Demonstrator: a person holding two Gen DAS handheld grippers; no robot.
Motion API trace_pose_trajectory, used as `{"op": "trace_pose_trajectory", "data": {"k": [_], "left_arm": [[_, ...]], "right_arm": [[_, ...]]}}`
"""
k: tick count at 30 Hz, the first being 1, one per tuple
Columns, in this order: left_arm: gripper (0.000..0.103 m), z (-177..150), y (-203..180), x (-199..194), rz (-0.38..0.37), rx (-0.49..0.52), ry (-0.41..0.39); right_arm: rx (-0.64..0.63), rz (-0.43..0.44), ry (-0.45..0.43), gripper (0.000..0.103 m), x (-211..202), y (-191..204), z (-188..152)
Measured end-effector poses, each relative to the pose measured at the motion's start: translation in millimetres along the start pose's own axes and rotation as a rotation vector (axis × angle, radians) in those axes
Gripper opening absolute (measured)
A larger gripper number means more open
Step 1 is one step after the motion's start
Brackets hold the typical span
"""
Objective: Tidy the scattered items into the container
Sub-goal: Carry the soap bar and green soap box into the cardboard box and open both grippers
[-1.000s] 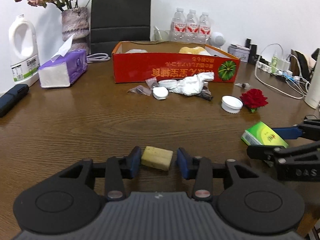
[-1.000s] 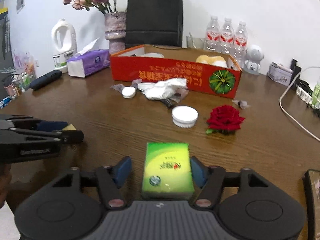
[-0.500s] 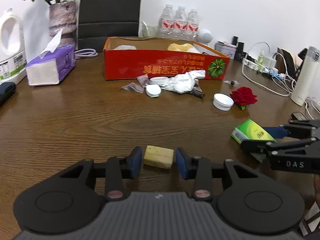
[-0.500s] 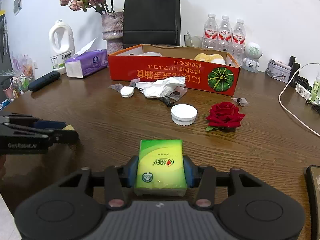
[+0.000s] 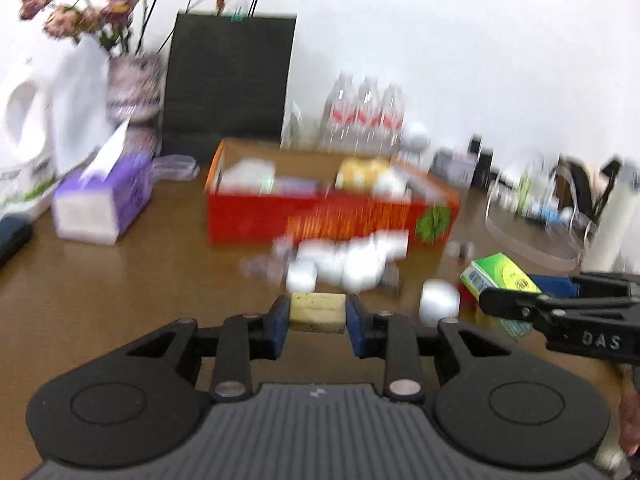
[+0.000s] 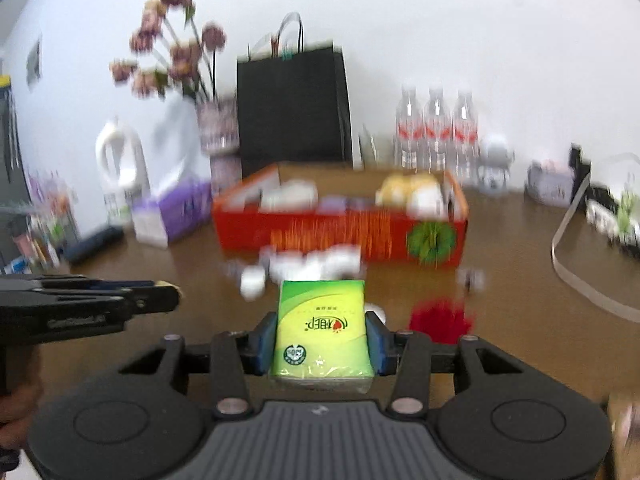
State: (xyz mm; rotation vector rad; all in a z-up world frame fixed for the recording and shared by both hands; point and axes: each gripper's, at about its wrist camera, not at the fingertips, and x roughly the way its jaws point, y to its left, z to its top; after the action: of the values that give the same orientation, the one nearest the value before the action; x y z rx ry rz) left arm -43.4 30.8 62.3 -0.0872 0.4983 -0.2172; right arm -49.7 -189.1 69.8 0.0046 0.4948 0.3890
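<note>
A small yellow sponge-like block (image 5: 317,313) is held off the wooden table between the blue pads of my left gripper (image 5: 317,320), whose jaws are still closing on it. My right gripper (image 6: 322,336) is shut on a green tissue pack (image 6: 322,320), also lifted; the left wrist view shows that pack (image 5: 500,270) at the right. The red cardboard box (image 6: 340,236) stands ahead of both grippers with several items inside. The picture is blurred by motion.
In front of the box lie a crumpled white wrapper (image 5: 356,260), small white lids (image 5: 438,302) and a red rose (image 6: 440,320). A purple tissue box (image 5: 104,204), vase, black bag (image 5: 228,80) and bottles line the back. Cables (image 6: 576,264) run along the right.
Both grippers closed onto their items, then rose off the table with them. The box now sits lower and nearer in both views, and its inside shows.
</note>
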Motion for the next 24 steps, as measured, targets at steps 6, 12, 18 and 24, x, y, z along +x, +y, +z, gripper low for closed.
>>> {"op": "trace_pose_trajectory", "data": {"k": [6,12,18,24], "left_arm": [[0.031,106,5,81,-0.015,-0.013,-0.04],[0.031,158,18,230,0.098,-0.06,0.187],[0.032,155,23,292,0.176,-0.052,0.329],[0.035,153,40,294,0.153,-0.084,0.373]], "right_arm": [[-0.026,0.005,-0.036,0.044,58,-35,104],[0.096,-0.004,0.261,0.044,206,-89,174],[0.085,-0.055,0.414,0.044,297,-90,170],[0.058,-0.127,0.481,0.05,325,-84,152]]}}
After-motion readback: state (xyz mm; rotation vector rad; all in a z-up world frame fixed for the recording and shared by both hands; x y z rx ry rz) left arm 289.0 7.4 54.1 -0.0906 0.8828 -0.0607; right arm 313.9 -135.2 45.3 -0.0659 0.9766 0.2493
